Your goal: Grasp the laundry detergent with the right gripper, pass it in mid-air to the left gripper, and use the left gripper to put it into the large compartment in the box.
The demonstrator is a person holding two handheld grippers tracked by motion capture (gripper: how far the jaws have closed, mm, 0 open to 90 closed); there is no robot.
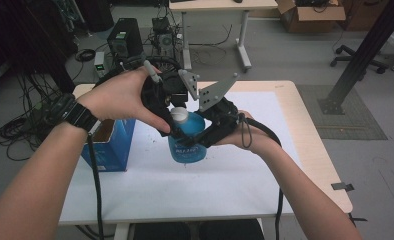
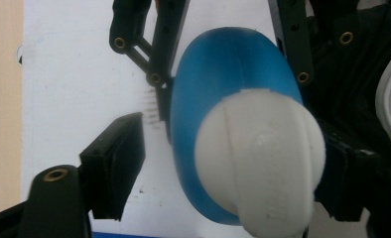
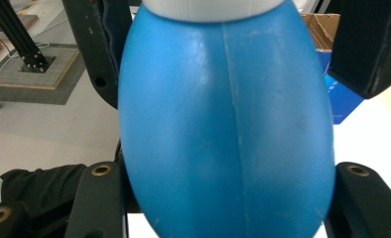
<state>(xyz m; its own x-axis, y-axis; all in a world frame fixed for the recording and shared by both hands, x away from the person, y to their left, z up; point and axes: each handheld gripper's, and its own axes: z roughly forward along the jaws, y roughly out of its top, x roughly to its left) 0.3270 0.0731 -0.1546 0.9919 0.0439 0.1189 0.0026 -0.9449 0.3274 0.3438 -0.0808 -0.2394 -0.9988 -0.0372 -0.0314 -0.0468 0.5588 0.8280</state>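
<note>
Centre of the high view, a rounded blue plastic bottle (image 1: 185, 145) with a white screw cap (image 1: 179, 115) is up off the white table top (image 1: 225, 180), caught between both tools: the right gripper (image 1: 212, 131) has its black jaws pressed against the bottle's flanks, gripping its belly. The left gripper (image 1: 169, 125) sits over the cap, jaws spread wide with a clear gap on one side, clamping nothing, while a blue cardboard box (image 1: 110, 147) stands at left
</note>
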